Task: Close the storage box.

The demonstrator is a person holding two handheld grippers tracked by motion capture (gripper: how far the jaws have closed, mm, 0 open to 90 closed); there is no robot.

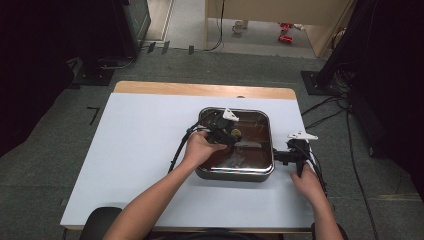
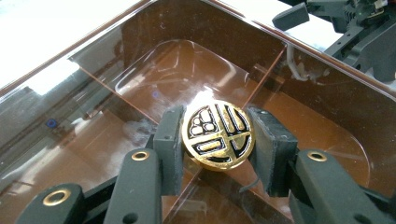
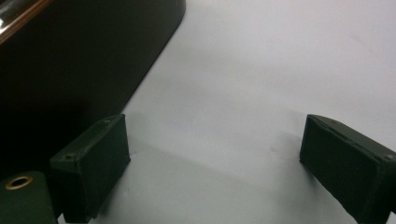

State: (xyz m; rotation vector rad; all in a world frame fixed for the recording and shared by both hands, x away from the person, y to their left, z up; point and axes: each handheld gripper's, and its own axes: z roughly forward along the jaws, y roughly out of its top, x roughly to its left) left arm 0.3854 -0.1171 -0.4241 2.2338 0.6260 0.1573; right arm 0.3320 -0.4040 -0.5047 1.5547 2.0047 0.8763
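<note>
The left gripper (image 2: 217,140) clamps the lid's gold knob (image 2: 217,134); the glass lid (image 2: 154,84) remains on the square pan (image 1: 235,172). At three o'clock, the right gripper (image 3: 212,154) waits, jaws wide on the surface (image 1: 140,145). Lifting remains.

The round gold-and-black knob (image 2: 217,133) sits between the left gripper (image 2: 218,140) jaws, above the square brown glass-lidded metal pan (image 1: 235,174); the pan lies left of the right gripper (image 3: 215,168) jaws.

No words or numbers can be read; the one sign is a black-and-gold emblem of bars and dots on the round knob (image 2: 218,135), lower centre of the frame.
</note>
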